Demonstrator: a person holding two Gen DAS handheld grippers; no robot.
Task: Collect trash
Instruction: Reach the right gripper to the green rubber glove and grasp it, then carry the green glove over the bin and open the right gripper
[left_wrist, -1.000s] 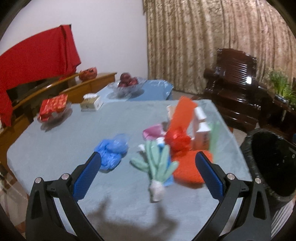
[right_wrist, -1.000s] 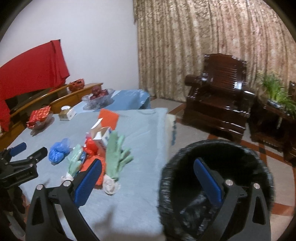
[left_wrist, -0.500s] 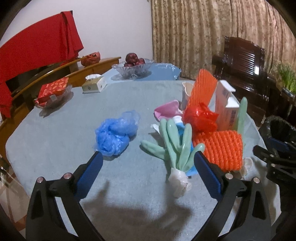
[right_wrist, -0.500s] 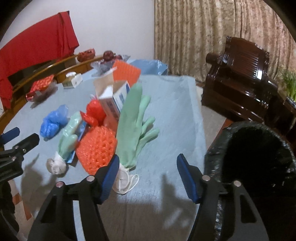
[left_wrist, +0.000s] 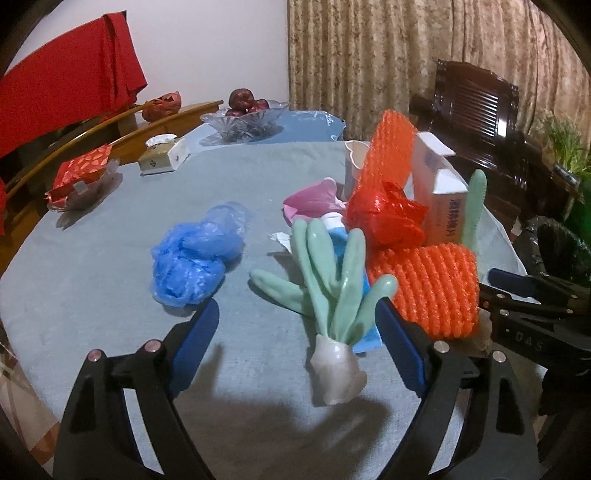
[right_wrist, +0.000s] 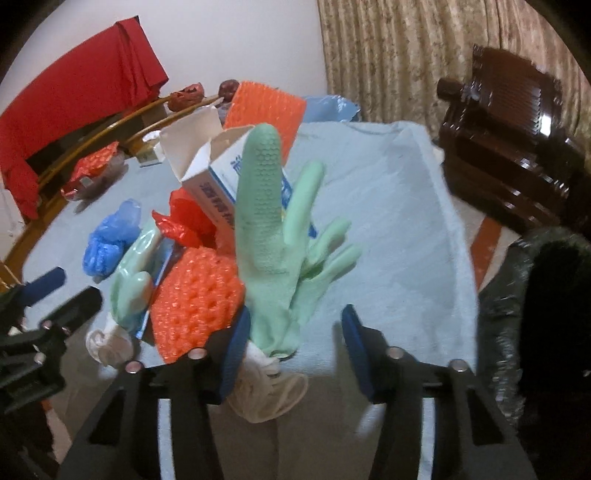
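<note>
Nearest the left wrist camera, the left claw (left_wrist: 295, 328) hangs low over the grey-blue worktop (left_wrist: 92, 280), its jaws wide apart and closing slowly; the white cuff and green fingers of a rubber glove (left_wrist: 332, 291) lie between them, untouched by the pads. Just left of that claw's left finger sits a crumpled blue plastic bag (left_wrist: 199, 258). To the glove's right lies an orange foam net (left_wrist: 436, 291), with a crumpled red bag (left_wrist: 388, 221), a white carton (left_wrist: 443, 195) and a pink scrap (left_wrist: 314, 199) behind it. In the right wrist view, the right claw (right_wrist: 291, 339) is closing with its jaws still apart; a second green glove (right_wrist: 277, 240) rises between them, its white cuff against the left pad, the right pad clear of it. The black-lined trash bin (right_wrist: 546, 314) stands off the worktop's right edge. At the far side of the worktop are a glass bowl of dark fruit (left_wrist: 245, 114), a tissue box (left_wrist: 162, 155) and a red packet in a dish (left_wrist: 81, 173).
</note>
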